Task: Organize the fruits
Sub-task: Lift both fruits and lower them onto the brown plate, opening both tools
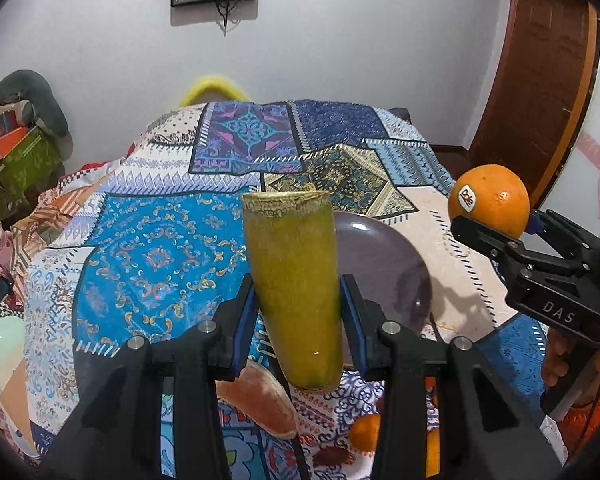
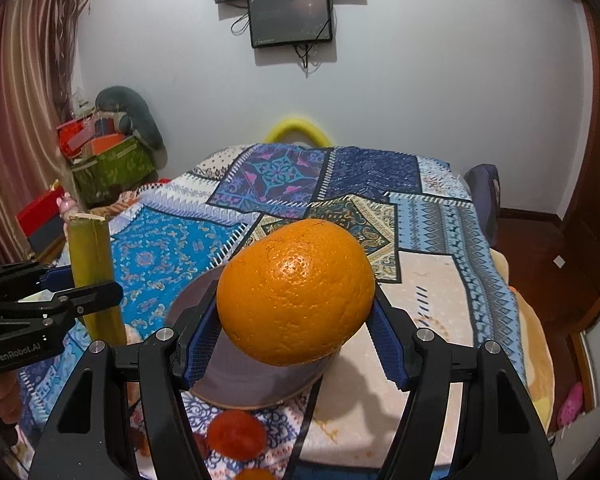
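Observation:
My left gripper (image 1: pixel 300 300) is shut on a yellow-green sugarcane piece (image 1: pixel 296 280) and holds it upright above the patterned bedspread; it also shows in the right wrist view (image 2: pixel 94 272). My right gripper (image 2: pixel 296 320) is shut on a large orange (image 2: pixel 296 290) above the grey plate (image 2: pixel 256 376). In the left wrist view the orange (image 1: pixel 490 200), with a Dole sticker, is held at the right, and the grey plate (image 1: pixel 380 268) lies behind the sugarcane.
A patterned bedspread (image 1: pixel 160 240) covers the surface. Other oranges (image 1: pixel 364 432) and a tan fruit piece (image 1: pixel 260 404) lie near the front edge; a red-orange fruit (image 2: pixel 236 434) lies below the plate. Boxes and a bag (image 2: pixel 112 164) stand at the left.

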`<state>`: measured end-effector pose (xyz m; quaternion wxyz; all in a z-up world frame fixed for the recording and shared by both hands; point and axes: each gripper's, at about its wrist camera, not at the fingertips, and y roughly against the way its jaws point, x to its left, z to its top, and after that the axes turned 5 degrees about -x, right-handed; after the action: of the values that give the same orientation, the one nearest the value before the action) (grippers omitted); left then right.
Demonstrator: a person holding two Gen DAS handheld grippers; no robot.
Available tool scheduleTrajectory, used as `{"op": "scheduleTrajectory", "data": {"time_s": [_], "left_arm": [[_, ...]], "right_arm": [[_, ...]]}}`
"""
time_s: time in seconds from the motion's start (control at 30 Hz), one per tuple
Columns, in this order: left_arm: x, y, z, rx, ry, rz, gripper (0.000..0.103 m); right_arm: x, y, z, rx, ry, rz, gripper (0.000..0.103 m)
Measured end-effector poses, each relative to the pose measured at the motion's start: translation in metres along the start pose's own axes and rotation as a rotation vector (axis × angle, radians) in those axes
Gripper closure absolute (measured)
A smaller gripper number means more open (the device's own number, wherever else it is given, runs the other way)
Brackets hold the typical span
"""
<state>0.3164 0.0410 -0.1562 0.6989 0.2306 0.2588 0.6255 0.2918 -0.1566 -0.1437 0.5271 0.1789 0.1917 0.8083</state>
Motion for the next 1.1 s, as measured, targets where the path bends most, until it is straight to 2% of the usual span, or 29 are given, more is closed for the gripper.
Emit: {"op": "scheduleTrajectory", "data": {"time_s": [0.3,0.7,1.1], "left_arm": [[0.002,-0.038,0.004,0.054,-0.017,-0.022,0.063],[0.009,-0.096,0.008,0.144,0.026,-0.061,0.065],[0.003,-0.12,0.011,0.181,0.017,-0.041,0.065]], "right_arm": [[0.003,-0.043,0.0,0.06,0.047,0.008,0.038],[-0.001,-0.095,-0.007,0.184,0.125,0.018,0.038],[-0.005,-0.121,-0.017,0.264,0.141,0.031,0.038]]}}
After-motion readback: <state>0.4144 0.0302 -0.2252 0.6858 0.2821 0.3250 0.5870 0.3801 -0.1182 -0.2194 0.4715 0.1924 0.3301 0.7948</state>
